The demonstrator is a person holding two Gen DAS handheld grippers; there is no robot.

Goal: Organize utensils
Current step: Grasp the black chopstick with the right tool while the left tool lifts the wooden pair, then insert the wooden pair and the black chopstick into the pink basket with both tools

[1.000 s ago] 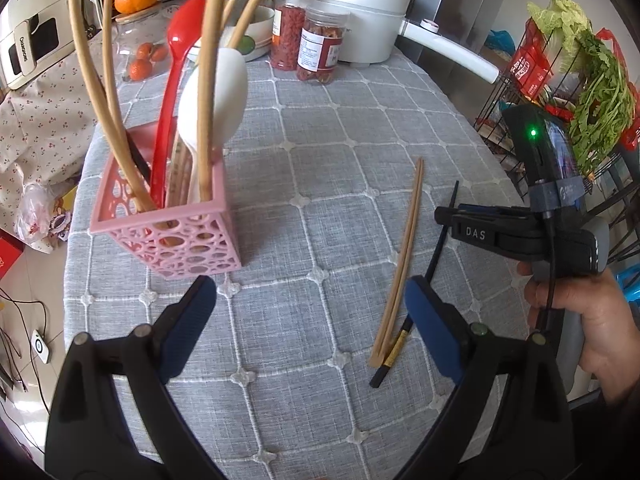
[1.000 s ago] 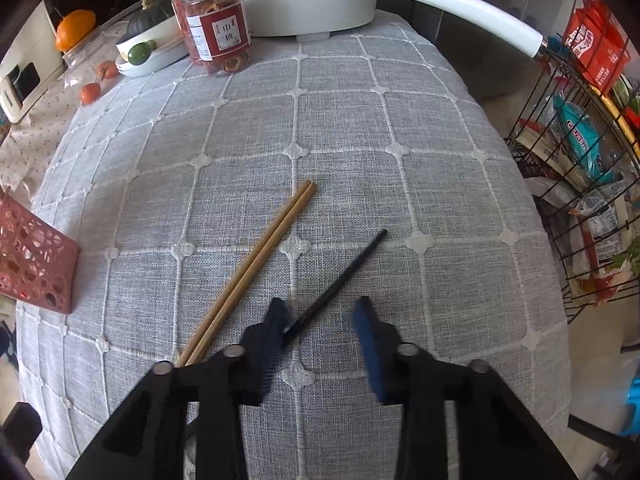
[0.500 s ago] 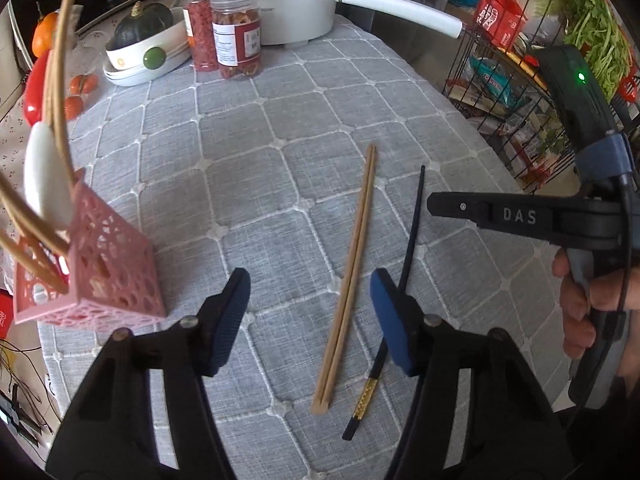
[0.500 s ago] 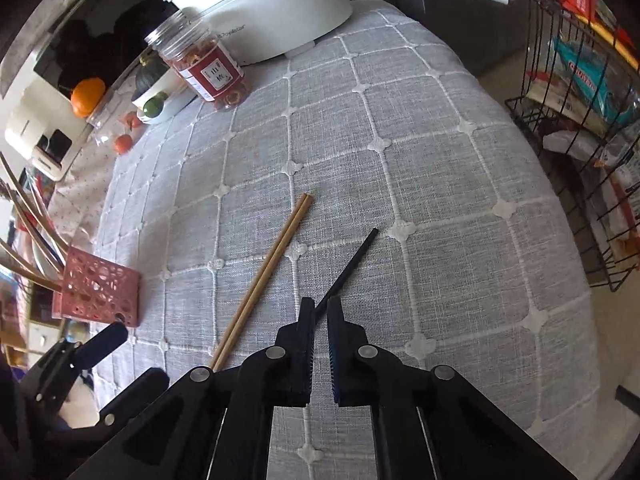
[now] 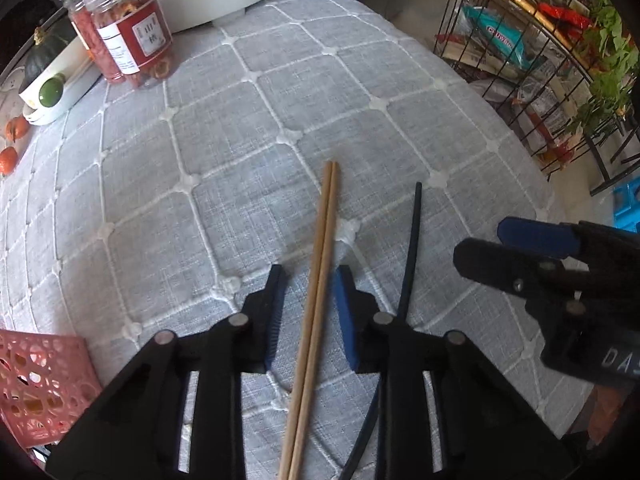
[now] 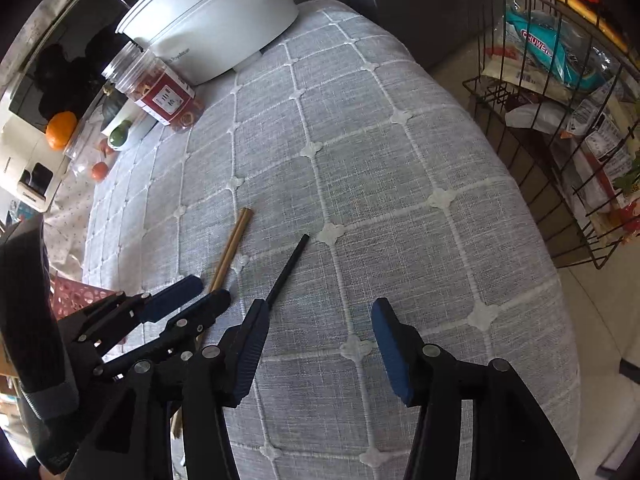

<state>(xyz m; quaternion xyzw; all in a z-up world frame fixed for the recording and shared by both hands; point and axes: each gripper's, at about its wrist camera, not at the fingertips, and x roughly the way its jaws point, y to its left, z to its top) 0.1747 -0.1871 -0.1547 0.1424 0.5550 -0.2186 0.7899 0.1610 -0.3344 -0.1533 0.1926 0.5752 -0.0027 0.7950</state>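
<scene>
The left gripper points steeply down at the bench with its jaws closing around the wooden chopsticks, which run up the middle of the left wrist frame between the blue pads; a gap shows on each side, so the pads do not yet press. To do this well, the jaws should meet both sticks together near mid-length, low enough to catch the pair yet clear of the cloth, so neither rolls free on lifting. The right gripper has nothing between its jaws, which are opening, and the black chopstick lies just beside its left finger, pointing to the upper right. The wooden sticks are slim, smooth, pale and straight, touching side by side; the black one is thinner and matte. The bench wears a coarse grey woven cloth with raised white grid stitching, likely giving some grip. The pink holder, hard plastic pierced with round holes, sits at lower left, probably where the sticks go.
</scene>
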